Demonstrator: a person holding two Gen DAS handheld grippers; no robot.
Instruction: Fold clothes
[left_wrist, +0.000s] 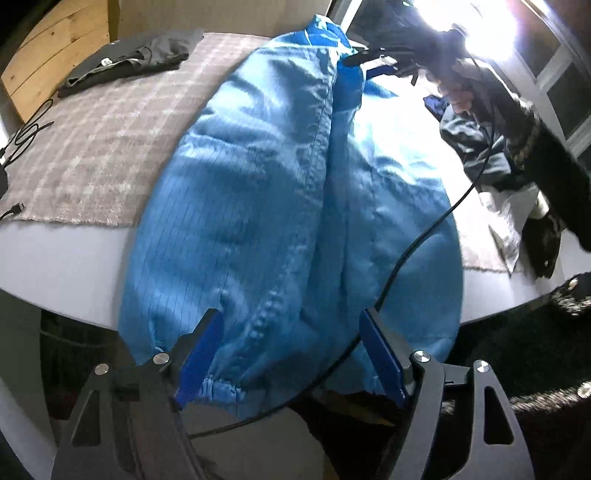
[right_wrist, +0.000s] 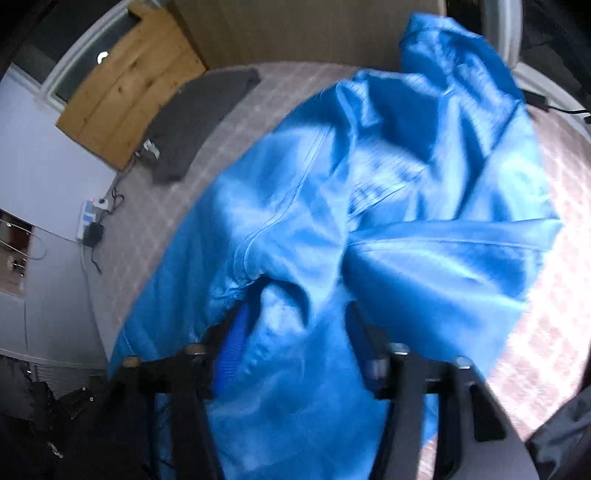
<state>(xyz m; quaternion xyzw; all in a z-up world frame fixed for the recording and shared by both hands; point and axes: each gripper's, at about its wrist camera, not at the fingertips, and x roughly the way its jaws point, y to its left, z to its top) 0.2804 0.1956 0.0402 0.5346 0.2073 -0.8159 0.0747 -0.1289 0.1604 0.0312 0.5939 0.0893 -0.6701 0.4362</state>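
A shiny blue garment (left_wrist: 266, 177) lies lengthwise on the checked cloth, and its gathered hem (left_wrist: 221, 387) hangs over the table's near edge. My left gripper (left_wrist: 291, 354) is open wide at that hem, with fabric lying between the blue pads (left_wrist: 199, 358), which do not squeeze it. At the far end a hand holds my right gripper (left_wrist: 364, 61) against the garment's top. In the blurred right wrist view the blue garment (right_wrist: 406, 221) bunches up between the right gripper (right_wrist: 303, 321) fingers. It fills the gap and hides the tips, so I cannot tell whether there is a grip.
A dark folded garment (left_wrist: 129, 62) (right_wrist: 195, 122) rests at the cloth's far corner by a wooden board (left_wrist: 55, 48). Loose cables (left_wrist: 26, 136) lie at the left edge. A black cable (left_wrist: 443, 210) crosses the blue garment. A heap of clothes (left_wrist: 480, 147) sits at the right.
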